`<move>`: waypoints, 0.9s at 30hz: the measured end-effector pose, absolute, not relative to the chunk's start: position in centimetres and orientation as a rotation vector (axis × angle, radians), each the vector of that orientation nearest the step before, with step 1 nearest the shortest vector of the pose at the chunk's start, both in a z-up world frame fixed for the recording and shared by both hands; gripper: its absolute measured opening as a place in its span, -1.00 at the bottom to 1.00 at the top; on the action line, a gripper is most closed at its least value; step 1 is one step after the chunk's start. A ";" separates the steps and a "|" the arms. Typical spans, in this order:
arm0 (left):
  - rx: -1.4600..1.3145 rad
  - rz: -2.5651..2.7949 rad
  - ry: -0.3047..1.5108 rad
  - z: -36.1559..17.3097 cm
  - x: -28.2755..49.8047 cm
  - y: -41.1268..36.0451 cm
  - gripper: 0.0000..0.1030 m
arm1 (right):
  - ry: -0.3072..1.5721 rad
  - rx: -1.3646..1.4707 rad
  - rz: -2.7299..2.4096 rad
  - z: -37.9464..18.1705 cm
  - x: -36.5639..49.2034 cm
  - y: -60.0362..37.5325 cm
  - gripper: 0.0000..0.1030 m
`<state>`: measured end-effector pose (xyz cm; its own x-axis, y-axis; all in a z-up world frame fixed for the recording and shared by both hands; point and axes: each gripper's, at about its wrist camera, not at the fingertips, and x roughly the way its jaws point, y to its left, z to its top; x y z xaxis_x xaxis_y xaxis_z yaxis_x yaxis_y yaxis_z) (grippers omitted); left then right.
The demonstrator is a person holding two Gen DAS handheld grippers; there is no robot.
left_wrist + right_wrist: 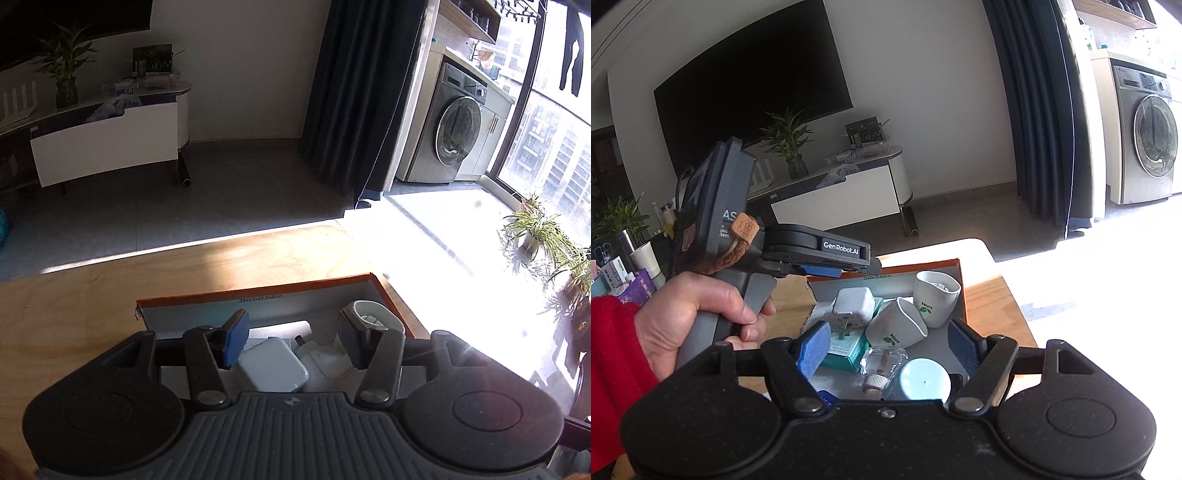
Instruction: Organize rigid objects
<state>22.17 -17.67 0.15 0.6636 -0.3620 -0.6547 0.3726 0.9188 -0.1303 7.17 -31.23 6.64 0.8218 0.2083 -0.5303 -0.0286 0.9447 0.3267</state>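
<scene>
An orange-rimmed cardboard box sits on the wooden table. In it lie a white charger, two white cups with green leaves, one upright and one tipped over, a teal carton, a clear glass bottle and a pale blue round lid. My left gripper hangs open just above the charger, pads clear of it. My right gripper stands open over the box's near end, holding nothing.
A hand in a red sleeve holds the left gripper. Bottles and small cartons crowd the far left. The table's far edge drops to the grey floor. Beyond are a TV stand, a dark curtain and a washing machine.
</scene>
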 end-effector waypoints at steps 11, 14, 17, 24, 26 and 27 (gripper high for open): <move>0.053 -0.302 0.716 2.0 17.5 -12.9 0.57 | 0.579 0.308 0.127 8.0 5.3 -30.6 0.74; 0.051 -0.279 0.714 2.4 15.9 -12.3 0.64 | 0.584 0.300 0.127 8.2 4.9 -30.3 0.75; 0.053 -0.270 0.708 2.7 14.1 -12.3 0.77 | 0.586 0.284 0.132 8.6 4.5 -29.9 0.77; 0.026 -0.258 0.708 2.6 10.8 -12.1 0.88 | 0.590 0.273 0.130 9.4 3.1 -29.5 0.78; 0.017 -0.246 0.705 2.6 10.0 -11.9 0.90 | 0.592 0.267 0.130 9.6 2.5 -29.3 0.78; 0.013 -0.242 0.703 2.7 9.6 -11.8 0.92 | 0.593 0.265 0.130 9.6 2.2 -29.3 0.78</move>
<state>9.60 -11.78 2.67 0.7358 -0.2160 -0.6418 0.2249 0.9719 -0.0693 2.23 -29.26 9.65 0.8222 0.1965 -0.5342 -0.0450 0.9580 0.2832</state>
